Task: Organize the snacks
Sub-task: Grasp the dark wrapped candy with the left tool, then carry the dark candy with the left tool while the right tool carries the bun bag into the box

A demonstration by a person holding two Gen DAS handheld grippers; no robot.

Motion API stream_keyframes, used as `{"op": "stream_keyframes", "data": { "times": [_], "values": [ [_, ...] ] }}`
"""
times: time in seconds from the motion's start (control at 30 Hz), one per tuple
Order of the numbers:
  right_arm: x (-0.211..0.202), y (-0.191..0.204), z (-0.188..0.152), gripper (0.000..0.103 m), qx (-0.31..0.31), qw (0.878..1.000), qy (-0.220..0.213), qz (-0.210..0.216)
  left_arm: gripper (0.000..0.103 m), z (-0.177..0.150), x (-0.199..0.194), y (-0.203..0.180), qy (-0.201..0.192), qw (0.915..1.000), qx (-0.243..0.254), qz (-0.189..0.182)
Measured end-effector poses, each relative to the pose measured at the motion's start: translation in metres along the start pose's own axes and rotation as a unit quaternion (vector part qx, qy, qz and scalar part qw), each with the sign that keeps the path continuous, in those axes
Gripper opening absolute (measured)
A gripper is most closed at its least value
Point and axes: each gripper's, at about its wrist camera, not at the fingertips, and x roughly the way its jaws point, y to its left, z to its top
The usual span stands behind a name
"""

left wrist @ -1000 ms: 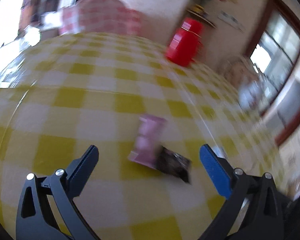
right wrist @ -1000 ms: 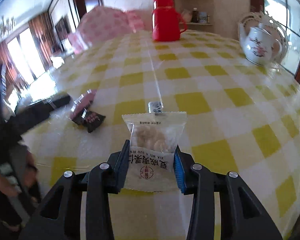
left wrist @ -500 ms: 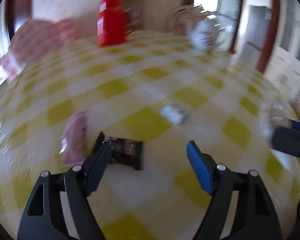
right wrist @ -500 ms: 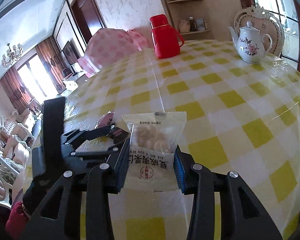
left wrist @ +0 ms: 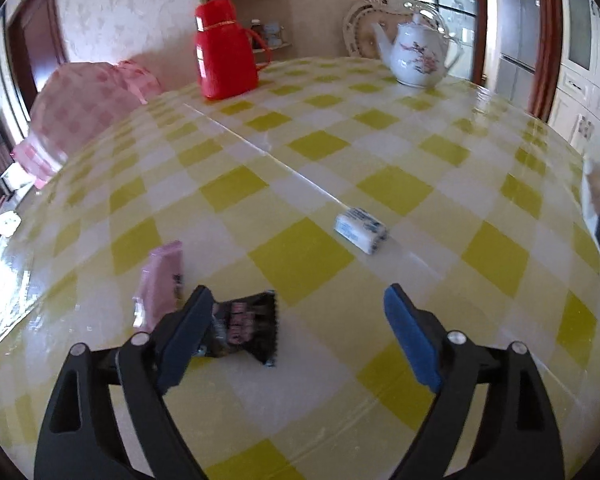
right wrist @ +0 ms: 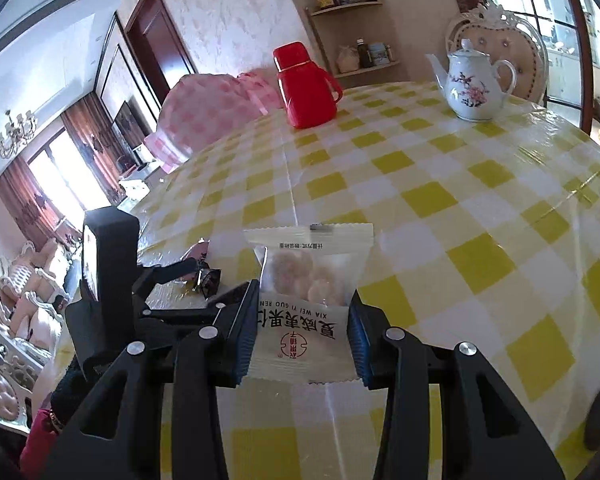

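The left claw is wide open and holds nothing. It hangs low over the worktop, which has a yellow and white check cloth. A small black snack packet lies flat in the lower left of the left view. It is not in the middle of the gap. It sits right by the claw's left finger, and that finger hides part of it. The right finger is well apart from it. So the claw looks like it needs to slide a bit to the left of the frame before it can close on the packet.

The black packet's long side runs across the frame, left to right, much like the gap between the fingers. Its zigzag end points to the right.

A pink packet lies just beside it, further left. Its long side points away, up the frame. A little white and blue packet lies near the middle, tilted.

The right claw is closed on a clear nut packet, held up above the worktop, and the packet's top points away. The left claw is nearer the black packet.
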Motion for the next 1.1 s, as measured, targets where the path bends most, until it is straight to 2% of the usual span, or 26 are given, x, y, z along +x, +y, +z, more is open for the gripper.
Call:
{"op": "stream_keyframes", "data": {
  "times": [0.07, 0.13, 0.17, 0.2, 0.27, 0.3, 0.37, 0.43, 0.83, 1.1],
  "values": [
    [-0.002, 0.0, 0.0, 0.04, 0.0, 1.0, -0.003, 0.003, 0.09, 0.0, 0.003, 0.008, 0.006, 0.9999, -0.013, -0.003],
    [-0.002, 0.0, -0.001, 0.04, 0.0, 1.0, -0.003, 0.003, 0.09, -0.004, 0.014, 0.015, 0.032, 0.9992, -0.022, -0.008],
    [-0.001, 0.0, -0.001, 0.04, 0.001, 1.0, -0.002, 0.003, 0.087, -0.005, 0.022, 0.018, 0.056, 0.9979, -0.03, -0.013],
    [-0.002, 0.0, -0.002, 0.04, 0.001, 1.0, -0.001, 0.002, 0.082, -0.006, 0.024, 0.02, 0.061, 0.9973, -0.035, -0.021],
    [-0.001, 0.001, -0.002, 0.04, 0.0, 1.0, 0.001, 0.0, 0.049, -0.007, 0.02, 0.021, 0.051, 0.9977, -0.036, -0.026],
    [0.0, 0.001, -0.002, 0.04, 0.0, 1.0, 0.001, -0.001, 0.036, -0.008, 0.017, 0.019, 0.046, 0.9982, -0.03, -0.024],
    [0.001, 0.003, -0.002, 0.04, -0.005, 1.0, 0.001, -0.004, 0.032, -0.01, 0.013, 0.014, 0.039, 0.9983, -0.025, -0.037],
    [0.002, 0.003, -0.002, 0.04, -0.006, 1.0, 0.001, -0.006, 0.027, -0.011, 0.007, 0.01, 0.025, 0.999, -0.02, -0.031],
    [0.02, -0.006, -0.007, 0.04, 0.005, 1.0, 0.019, -0.021, 0.026, -0.018, -0.019, -0.026, -0.005, 0.9996, -0.008, -0.027],
    [0.016, -0.006, -0.017, 0.04, 0.011, 1.0, 0.021, -0.002, 0.026, -0.041, -0.05, -0.041, -0.016, 0.9994, -0.021, -0.023]
  ]
}}
